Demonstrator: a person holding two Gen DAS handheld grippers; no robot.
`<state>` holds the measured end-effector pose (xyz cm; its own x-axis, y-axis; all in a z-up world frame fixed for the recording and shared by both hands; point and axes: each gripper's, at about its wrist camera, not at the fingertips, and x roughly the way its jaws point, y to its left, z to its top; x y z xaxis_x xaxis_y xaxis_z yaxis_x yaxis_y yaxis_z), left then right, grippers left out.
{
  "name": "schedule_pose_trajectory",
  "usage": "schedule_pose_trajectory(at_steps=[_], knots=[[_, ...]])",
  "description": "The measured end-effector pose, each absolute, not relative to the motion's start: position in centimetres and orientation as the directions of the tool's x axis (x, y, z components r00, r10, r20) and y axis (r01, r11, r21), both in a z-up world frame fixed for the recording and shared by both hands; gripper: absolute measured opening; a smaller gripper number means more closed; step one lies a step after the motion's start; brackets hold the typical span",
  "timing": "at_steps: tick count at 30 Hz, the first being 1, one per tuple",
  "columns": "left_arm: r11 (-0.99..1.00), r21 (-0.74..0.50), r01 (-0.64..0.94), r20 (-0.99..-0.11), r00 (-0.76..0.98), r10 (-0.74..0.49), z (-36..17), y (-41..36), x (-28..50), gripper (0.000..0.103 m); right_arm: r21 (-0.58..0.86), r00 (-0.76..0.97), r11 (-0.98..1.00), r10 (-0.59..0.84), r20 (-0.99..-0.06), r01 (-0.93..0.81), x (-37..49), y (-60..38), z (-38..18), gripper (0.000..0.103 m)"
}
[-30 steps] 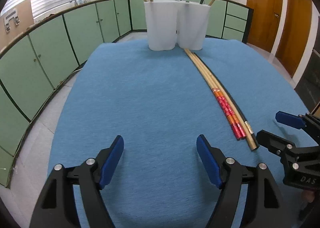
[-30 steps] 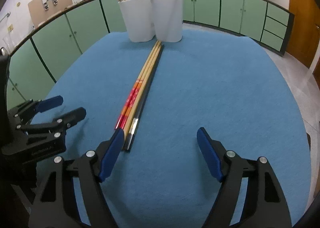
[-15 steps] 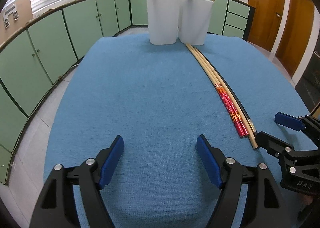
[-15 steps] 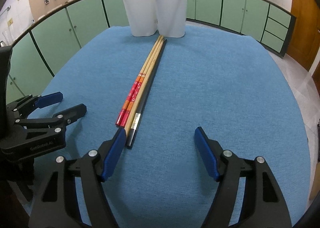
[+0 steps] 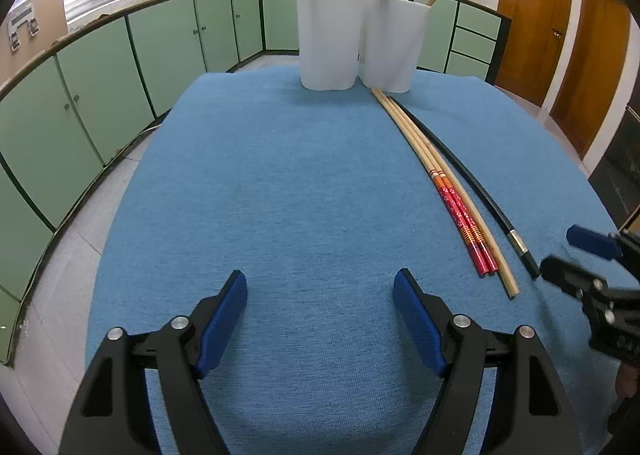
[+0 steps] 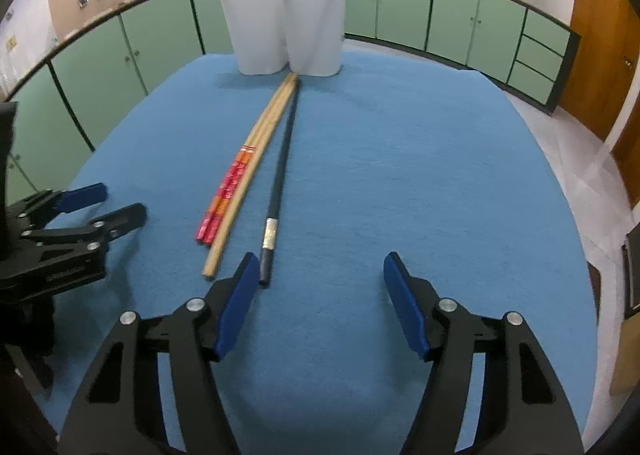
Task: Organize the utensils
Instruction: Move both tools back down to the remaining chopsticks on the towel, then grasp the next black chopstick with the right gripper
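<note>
Blue cloth-covered table (image 6: pixel 400 143) is seen bare apart from the holder and four loose chopsticks. White two-compartment holder (image 6: pixel 286 31) stands at the far edge; a few chopsticks are already leaned in each compartment.

Loose ones are laid in a fan, tips converging just beside the holder base: two red-handled chopsticks (image 6: pixel 224 191) touching each other, a plain bamboo chopstick (image 6: pixel 236 207) against them, and the black chopstick (image 6: pixel 276 191) with a silver band splayed slightly apart at the near end.

Right gripper (image 6: pixel 316 295) is held low over the cloth, jaws closing, nothing pinched yet; the black chopstick's butt end lies just inside the left finger (image 6: pixel 236 299), not centred. Left gripper (image 5: pixel 320 319) is held wide over bare cloth, well apart from the sticks, holding nothing.

Step judged: pick of the black chopstick. Gripper should be shifted so the stick is centred between the pads and gripped near the silver band, jaws set across the shaft, low enough that the thin stick is not rolled out. Bamboo neighbour should be kept clear of the left finger.
</note>
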<state>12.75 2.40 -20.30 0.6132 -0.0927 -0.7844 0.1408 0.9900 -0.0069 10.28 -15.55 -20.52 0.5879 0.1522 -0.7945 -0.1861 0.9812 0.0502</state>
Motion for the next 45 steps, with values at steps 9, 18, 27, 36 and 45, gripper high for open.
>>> schedule_pose_trajectory(at_steps=[9,18,27,36,45], knots=[[0.987,-0.002,0.158,-0.781,0.617,-0.1,-20.1,1.9,12.2,0.075,0.054,0.583,0.974,0.175,-0.793,-0.22,10.0,-13.5,-21.3,0.026],[0.971,-0.062,0.23,-0.783,0.592,-0.19,-19.6,-0.3,12.1,0.075,0.05,0.581,0.976,0.167,-0.796,-0.213,10.0,-14.3,-21.2,0.006],[0.963,-0.05,0.265,-0.795,0.573,-0.199,-20.3,-3.5,13.1,0.075,0.061,0.588,0.978,0.169,-0.791,-0.199,9.9,-15.4,-21.4,0.006],[0.977,-0.003,0.212,-0.803,0.582,-0.129,-20.7,-2.7,13.6,0.076,0.081,0.586,0.976,0.188,-0.788,-0.204,9.9,-16.0,-21.4,0.006],[0.984,0.001,0.181,-0.8,0.59,-0.108,-20.6,-0.9,12.3,0.076,0.093,0.582,0.969,0.213,-0.784,-0.229,9.4,-16.5,-21.4,0.012]])
